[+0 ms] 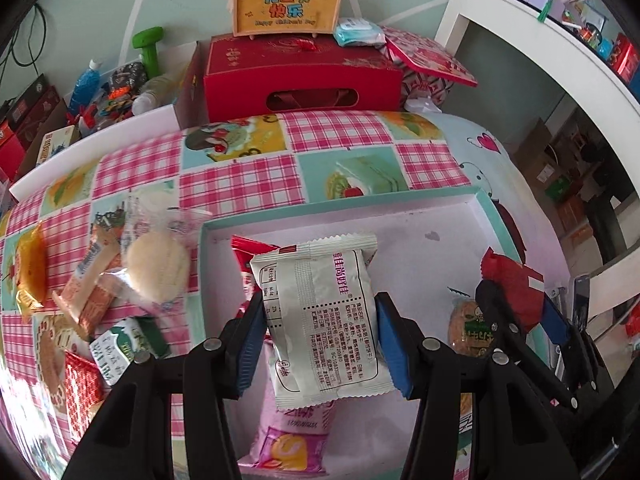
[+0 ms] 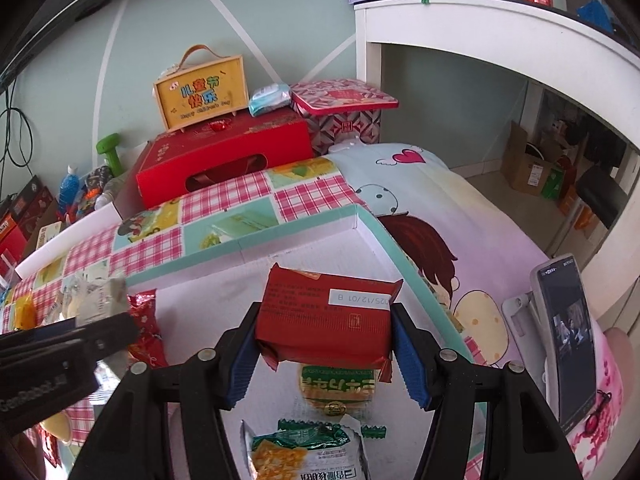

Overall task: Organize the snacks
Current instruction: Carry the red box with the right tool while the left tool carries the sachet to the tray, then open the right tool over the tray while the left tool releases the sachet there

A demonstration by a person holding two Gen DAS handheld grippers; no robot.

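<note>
Overhead of a shallow cardboard tray (image 1: 478, 216) with teal walls and a white floor, both grippers carry crinkly foil snack packets. The left gripper (image 1: 320, 344) pinches a silver-white packet (image 1: 320, 320) between its ribbed blue pads (image 1: 252, 344); the packet stands upright, back side to the camera, with zigzag-cut ends, a seam down the middle and small Chinese print plus larger purple characters too distorted to read surely. Below it in the tray lies a pink packet (image 1: 288, 440), and behind it a red packet (image 1: 246, 264) near the tray's left wall.

The right gripper (image 2: 324, 340) clamps a matte red packet (image 2: 326, 320), rectangular and puffy, held level across the fingers with its sides pressed by the blue pads (image 2: 408, 356). A white date label on it reads upside down, roughly "25/12/01 B". Under it on the tray floor rest a round green-labelled cracker pack (image 2: 338, 392) and a green-and-white packet (image 2: 306, 452), each with Chinese characters.

Loose snacks, among them a pale round bun (image 1: 158, 268) in clear wrap, lie on the pink-checked tablecloth (image 1: 240, 184) left of the tray. Behind stands a yellow case (image 1: 288, 4) printed "儿童节快乐" atop a red gift box (image 1: 300, 80).
</note>
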